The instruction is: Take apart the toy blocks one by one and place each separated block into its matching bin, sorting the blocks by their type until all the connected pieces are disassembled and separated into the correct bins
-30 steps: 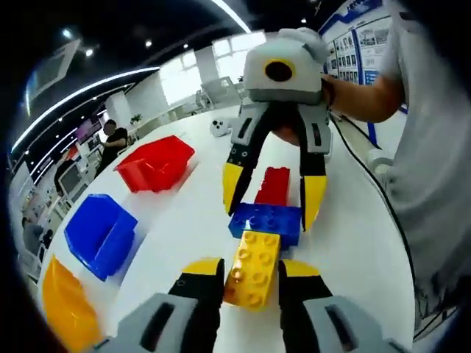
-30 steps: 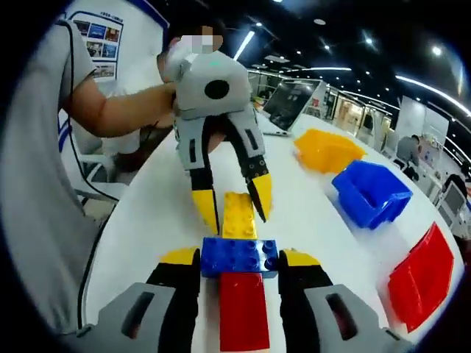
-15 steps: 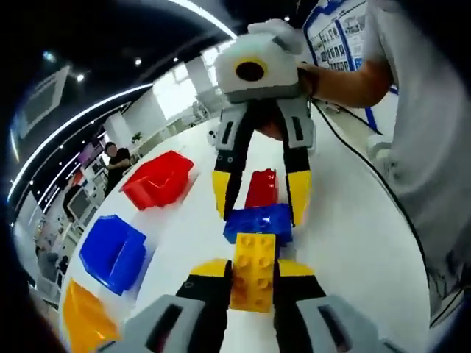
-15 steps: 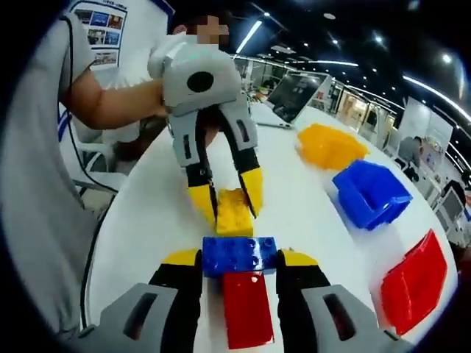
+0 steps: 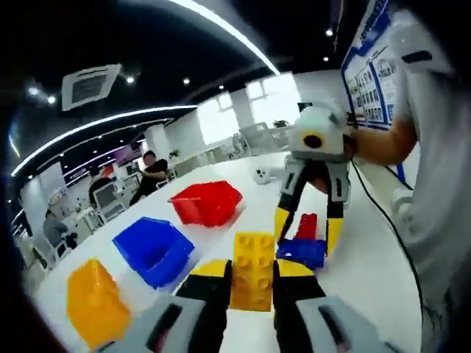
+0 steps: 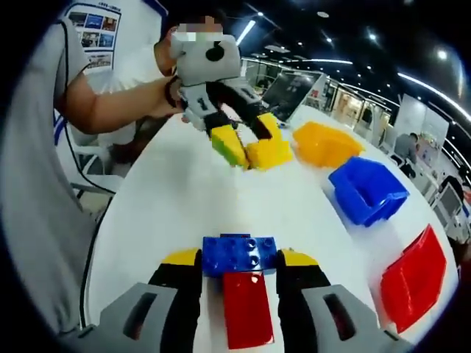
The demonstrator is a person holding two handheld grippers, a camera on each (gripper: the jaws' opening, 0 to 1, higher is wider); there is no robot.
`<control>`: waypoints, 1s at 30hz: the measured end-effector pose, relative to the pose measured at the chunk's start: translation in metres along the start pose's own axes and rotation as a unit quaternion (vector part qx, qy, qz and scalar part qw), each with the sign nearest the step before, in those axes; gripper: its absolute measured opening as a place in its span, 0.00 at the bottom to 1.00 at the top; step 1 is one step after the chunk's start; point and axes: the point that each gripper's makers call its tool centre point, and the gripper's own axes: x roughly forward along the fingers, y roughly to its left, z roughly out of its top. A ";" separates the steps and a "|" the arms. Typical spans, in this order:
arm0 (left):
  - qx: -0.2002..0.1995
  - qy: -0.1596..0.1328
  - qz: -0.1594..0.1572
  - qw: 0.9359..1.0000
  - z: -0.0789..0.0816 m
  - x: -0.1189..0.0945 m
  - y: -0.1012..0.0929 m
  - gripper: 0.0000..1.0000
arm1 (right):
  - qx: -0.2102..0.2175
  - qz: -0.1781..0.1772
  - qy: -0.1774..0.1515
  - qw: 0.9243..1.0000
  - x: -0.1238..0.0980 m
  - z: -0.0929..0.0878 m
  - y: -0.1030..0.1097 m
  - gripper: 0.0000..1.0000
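Yellow block [image 5: 252, 271]: off the stack, pinched by the left hand-held gripper [image 5: 252, 273], up above the bench [image 6: 176, 206].
Blue block [image 6: 239, 254]: joined to the red block [image 6: 246, 309], pinched by the right hand-held gripper [image 6: 239, 259].
Bins: yellow bin [image 5: 94, 300], blue bin [image 5: 153, 250], red bin [image 5: 206, 203] look empty.
Left to do: bin yellow, split blue from red.

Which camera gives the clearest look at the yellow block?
The left gripper view: the yellow block sits close, studs facing the camera, between that hand-held gripper's jaws. In the right gripper view it is farther off and partly hidden.
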 end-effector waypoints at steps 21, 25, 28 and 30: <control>-0.232 -0.040 0.370 0.899 -0.052 -0.044 0.231 0.24 | 0.002 0.002 -0.007 1.000 -0.001 0.000 -0.002 0.41; -0.221 -0.029 0.372 0.901 -0.050 -0.031 0.243 0.24 | 0.001 0.002 -0.006 1.000 -0.002 0.000 -0.003 0.41; -0.188 -0.019 0.375 0.908 -0.044 -0.025 0.252 0.24 | -0.002 0.002 -0.004 1.000 -0.002 0.000 -0.003 0.41; -0.174 -0.011 0.392 0.903 -0.041 -0.027 0.254 0.24 | -0.003 0.002 -0.004 1.000 -0.002 0.000 -0.002 0.41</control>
